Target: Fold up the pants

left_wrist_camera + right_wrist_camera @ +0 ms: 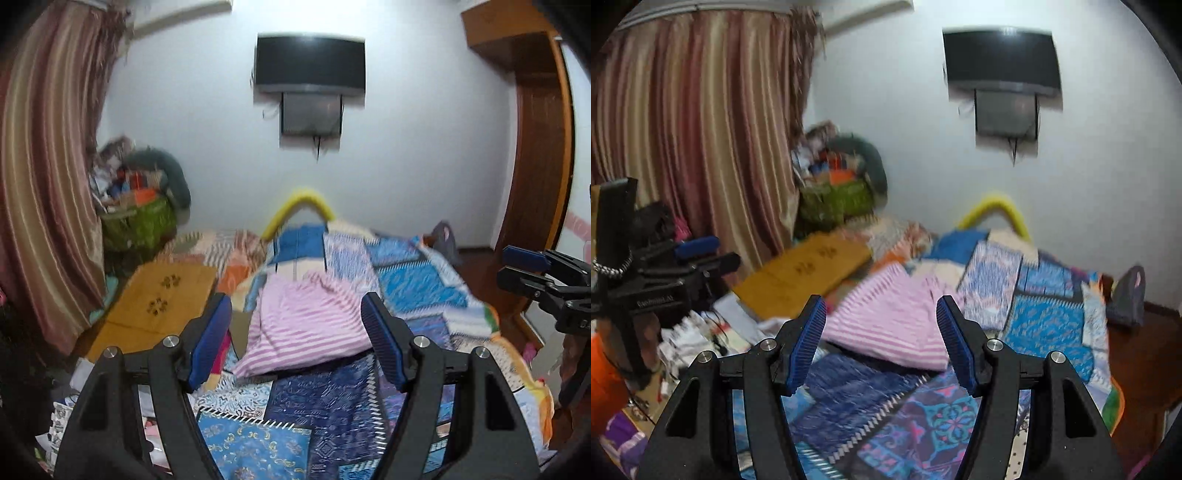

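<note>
Open tongs [295, 332] above folded pants [306, 325]

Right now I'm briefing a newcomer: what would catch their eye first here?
The pink striped pants lie folded in a bundle in the middle of the patchwork bedspread, beyond both sets of open, empty jaws. On the white wall above hangs a dark TV. A striped curtain fills the left side, with a heaped green basket beside it.

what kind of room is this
Most likely a bedroom: a bed under a patchwork quilt, a striped curtain at one side, and a television mounted on the wall.
</note>
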The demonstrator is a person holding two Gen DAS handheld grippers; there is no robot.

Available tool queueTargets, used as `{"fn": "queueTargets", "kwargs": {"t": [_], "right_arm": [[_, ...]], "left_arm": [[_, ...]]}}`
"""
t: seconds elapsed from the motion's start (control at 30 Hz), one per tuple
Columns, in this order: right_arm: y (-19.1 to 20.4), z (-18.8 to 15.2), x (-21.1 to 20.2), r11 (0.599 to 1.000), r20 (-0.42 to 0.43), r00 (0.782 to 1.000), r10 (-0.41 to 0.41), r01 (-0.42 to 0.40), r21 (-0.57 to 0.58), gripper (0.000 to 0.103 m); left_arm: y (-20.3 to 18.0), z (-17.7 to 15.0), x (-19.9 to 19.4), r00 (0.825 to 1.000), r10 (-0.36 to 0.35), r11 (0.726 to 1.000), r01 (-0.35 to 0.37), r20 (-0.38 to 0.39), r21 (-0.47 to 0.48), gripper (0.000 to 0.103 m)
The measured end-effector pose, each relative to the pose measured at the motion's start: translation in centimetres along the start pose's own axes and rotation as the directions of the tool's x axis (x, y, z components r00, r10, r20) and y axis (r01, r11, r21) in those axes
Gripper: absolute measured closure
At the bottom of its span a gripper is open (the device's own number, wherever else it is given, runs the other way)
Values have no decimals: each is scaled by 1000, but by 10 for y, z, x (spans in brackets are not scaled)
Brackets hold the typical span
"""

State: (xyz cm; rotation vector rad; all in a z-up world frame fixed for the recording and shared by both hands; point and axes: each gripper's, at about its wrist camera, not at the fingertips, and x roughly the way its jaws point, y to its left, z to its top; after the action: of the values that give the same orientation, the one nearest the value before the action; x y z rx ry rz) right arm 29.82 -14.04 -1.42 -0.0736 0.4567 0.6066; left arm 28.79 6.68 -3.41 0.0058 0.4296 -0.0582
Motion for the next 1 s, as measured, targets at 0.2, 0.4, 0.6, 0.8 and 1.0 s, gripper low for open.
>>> {"fn": "queueTargets", "kwargs": {"t": [0.2, 0.4, 0.6, 0.8, 1.0], "right_arm": [[34, 1, -78, 1000, 156, 988, 2, 0, -12, 45], [58, -14, -117, 1000, 235, 972, -19, 24, -19, 44], [64, -30, -132, 999, 270, 962, -38, 34, 20, 39], [66, -39, -142, 997, 281, 956, -80, 73, 36, 20], [72, -44, -152, 993, 299, 947, -117, 111, 36, 0]], "left_arm": [[-22, -1, -78, 992, 9, 1000, -9, 124, 1, 29], [-40, -16, -132, 980, -2, 1000, 0, 198, 11, 21], [-50, -26, -164, 972, -10, 1000, 7, 235, 15, 7], [-51, -33, -181, 966, -3, 1000, 3, 258, 1, 1], [-51, -38, -179, 969, 1, 1000, 0, 245, -4, 0]]}}
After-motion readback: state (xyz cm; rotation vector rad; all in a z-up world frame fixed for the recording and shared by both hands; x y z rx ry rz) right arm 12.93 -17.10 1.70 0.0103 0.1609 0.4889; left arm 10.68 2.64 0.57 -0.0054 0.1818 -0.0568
